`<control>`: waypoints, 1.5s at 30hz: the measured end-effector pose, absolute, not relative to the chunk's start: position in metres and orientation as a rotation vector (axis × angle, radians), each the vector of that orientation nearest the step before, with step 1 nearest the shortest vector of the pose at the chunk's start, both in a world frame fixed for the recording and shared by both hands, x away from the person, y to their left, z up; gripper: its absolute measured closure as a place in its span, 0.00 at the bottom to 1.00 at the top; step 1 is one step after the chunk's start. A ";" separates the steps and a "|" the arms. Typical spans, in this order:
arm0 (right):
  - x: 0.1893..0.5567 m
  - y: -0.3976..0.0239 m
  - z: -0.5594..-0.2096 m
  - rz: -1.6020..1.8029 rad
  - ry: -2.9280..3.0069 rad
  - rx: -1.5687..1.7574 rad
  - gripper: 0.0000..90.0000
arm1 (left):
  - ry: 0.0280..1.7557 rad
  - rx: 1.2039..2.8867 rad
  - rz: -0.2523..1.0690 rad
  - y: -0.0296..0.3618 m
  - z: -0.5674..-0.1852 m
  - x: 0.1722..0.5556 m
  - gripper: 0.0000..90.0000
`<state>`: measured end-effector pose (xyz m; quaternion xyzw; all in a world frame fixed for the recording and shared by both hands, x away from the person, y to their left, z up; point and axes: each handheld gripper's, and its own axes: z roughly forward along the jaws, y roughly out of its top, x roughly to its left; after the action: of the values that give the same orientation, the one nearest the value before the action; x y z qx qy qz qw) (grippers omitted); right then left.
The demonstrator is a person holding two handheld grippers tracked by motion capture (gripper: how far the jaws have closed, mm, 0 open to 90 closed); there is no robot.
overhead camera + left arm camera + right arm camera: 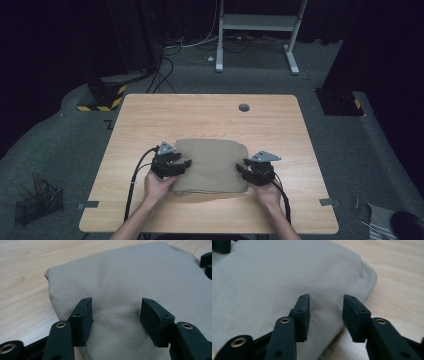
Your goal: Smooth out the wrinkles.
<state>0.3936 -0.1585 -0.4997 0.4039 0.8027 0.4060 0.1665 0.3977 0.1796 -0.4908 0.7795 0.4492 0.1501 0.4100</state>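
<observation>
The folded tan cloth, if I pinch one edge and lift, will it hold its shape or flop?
The folded tan cloth will probably flop: its surface shows soft creases and rounded edges. Its layers may slide apart, since they lie loose. It looks light.

Wire basket (39, 204) beside wooden table (210, 112)

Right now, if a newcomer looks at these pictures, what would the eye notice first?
First the folded beige cloth, lying in the near middle of the wooden table. Next, the two black grippers at its sides: the left gripper over its left edge and the right gripper at its right edge, both with jaws apart over the fabric and not pinching it. Beyond the table, tangled cables lie on the dark floor.
</observation>
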 end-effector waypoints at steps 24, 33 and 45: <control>0.439 -0.146 -0.519 1.088 2.254 1.262 0.56 | 1.206 1.857 0.419 0.178 -0.508 0.443 0.48; 0.436 -0.149 -0.509 1.171 2.220 1.281 0.57 | 1.197 1.864 0.398 0.183 -0.491 0.440 0.44; 0.417 -0.172 -0.486 1.257 2.136 1.266 0.57 | 1.190 1.861 0.408 0.206 -0.472 0.414 0.40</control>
<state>0.4167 -0.1722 -0.4861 0.4475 0.7553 0.4445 0.1782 0.4145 0.2057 -0.4725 0.7469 0.4775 0.1637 0.4328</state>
